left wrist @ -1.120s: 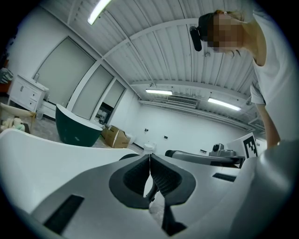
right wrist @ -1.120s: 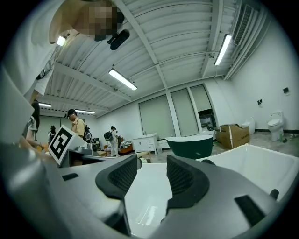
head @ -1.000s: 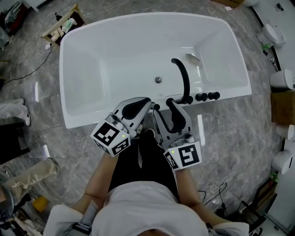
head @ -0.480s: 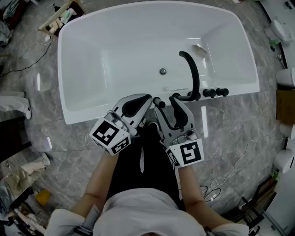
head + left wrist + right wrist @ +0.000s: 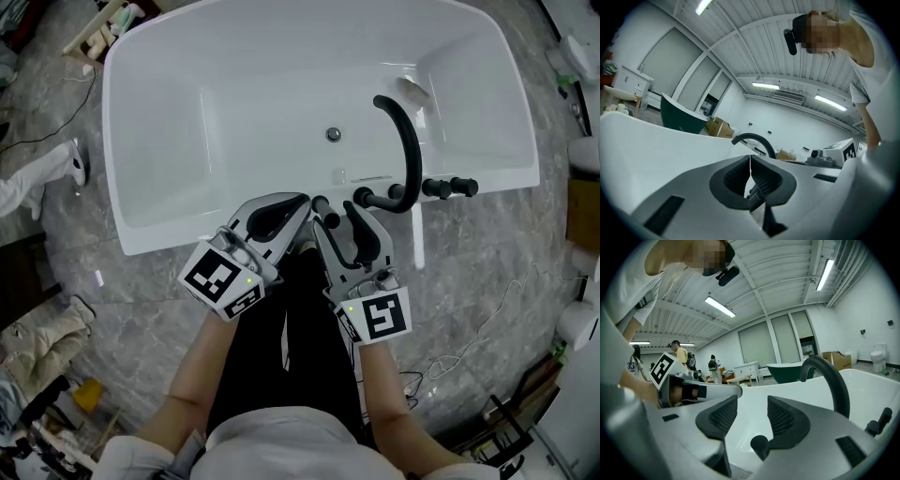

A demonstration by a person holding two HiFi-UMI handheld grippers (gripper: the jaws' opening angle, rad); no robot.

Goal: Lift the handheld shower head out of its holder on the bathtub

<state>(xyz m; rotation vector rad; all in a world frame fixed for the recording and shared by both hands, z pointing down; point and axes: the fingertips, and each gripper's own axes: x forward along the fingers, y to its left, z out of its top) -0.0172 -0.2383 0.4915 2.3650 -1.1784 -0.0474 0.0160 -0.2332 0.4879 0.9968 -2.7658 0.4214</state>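
Item: slim black handheld shower head (image 5: 323, 208), apparently seated in its holder on the near rim of the white oval bathtub (image 5: 169, 239), left of the black arched tap spout (image 5: 409, 150). The left gripper (image 5: 302, 201) has its jaws pressed together on nothing; the right gripper (image 5: 351, 206) has its jaws apart and empty, the shower head's round top showing just below the gap. Likely hazards: an off-centre pinch glancing off the smooth round body, or a slanted pull binding it in the holder.

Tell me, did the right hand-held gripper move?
Yes. The right hand-held gripper has turned toward the black spout: that spout now rises beside its open jaws, where only the white bathtub showed before.
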